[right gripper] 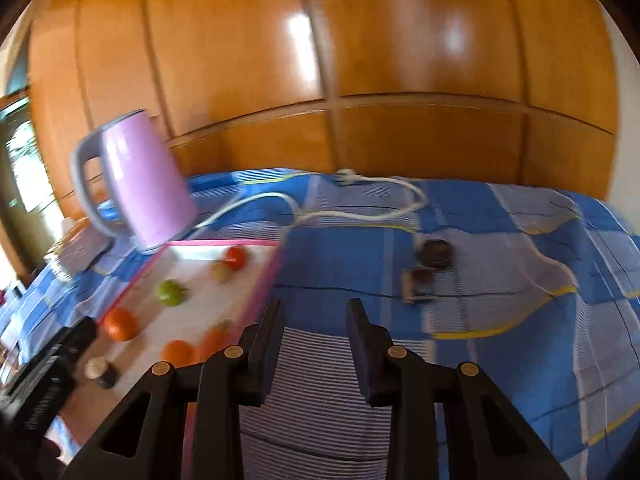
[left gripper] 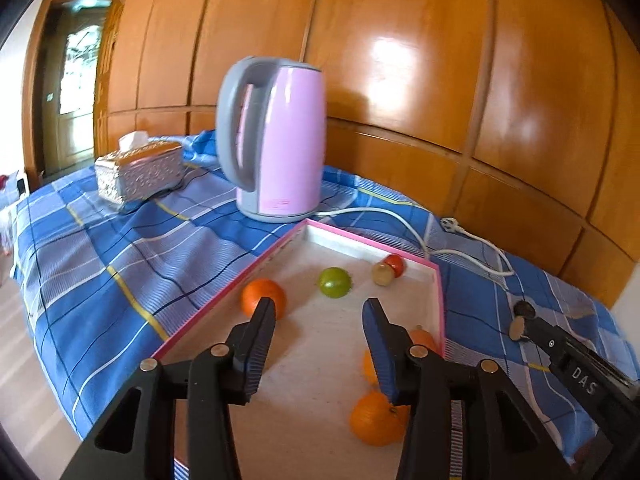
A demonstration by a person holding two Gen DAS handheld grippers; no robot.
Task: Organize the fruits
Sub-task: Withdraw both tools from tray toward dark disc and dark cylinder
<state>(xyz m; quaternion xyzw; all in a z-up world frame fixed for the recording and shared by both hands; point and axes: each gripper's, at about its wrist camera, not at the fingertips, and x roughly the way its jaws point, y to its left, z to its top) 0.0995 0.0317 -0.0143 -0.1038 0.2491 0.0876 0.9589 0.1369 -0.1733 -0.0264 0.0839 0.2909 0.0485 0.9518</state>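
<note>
While the blue checked cloth [left gripper: 120,240] covers the whole table, the silver tissue box [left gripper: 138,174] sits at the far left of the left wrist view, and the pink kettle [left gripper: 276,140] stands upright to its right, just behind the far corner of the tray [left gripper: 440,300]. The tray is pink-rimmed with a pale floor, and the fruit lies loose in it: an orange [left gripper: 262,296] against the left rim, a green fruit [left gripper: 335,282] near the middle, and a red and tan piece [left gripper: 388,269] close to the far rim. Nearer the camera lie a carrot-like piece [left gripper: 424,338] by the right rim and a second orange [left gripper: 374,420], partly hidden by a finger. The left gripper [left gripper: 320,312] hovers over the tray floor with its jaws apart and nothing between them; the left finger's tip overlaps the first orange in the picture, though I cannot tell if it touches. A white cord [left gripper: 472,240] runs from the kettle across the cloth beyond the tray. Right of the tray, the right gripper [right gripper: 314,306] hangs over bare cloth, its jaws parted a little and empty. Beyond it, in the blurred right wrist view, two small dark objects [right gripper: 426,272] lie on the cloth, well apart from the tray; what they are I cannot tell.
</note>
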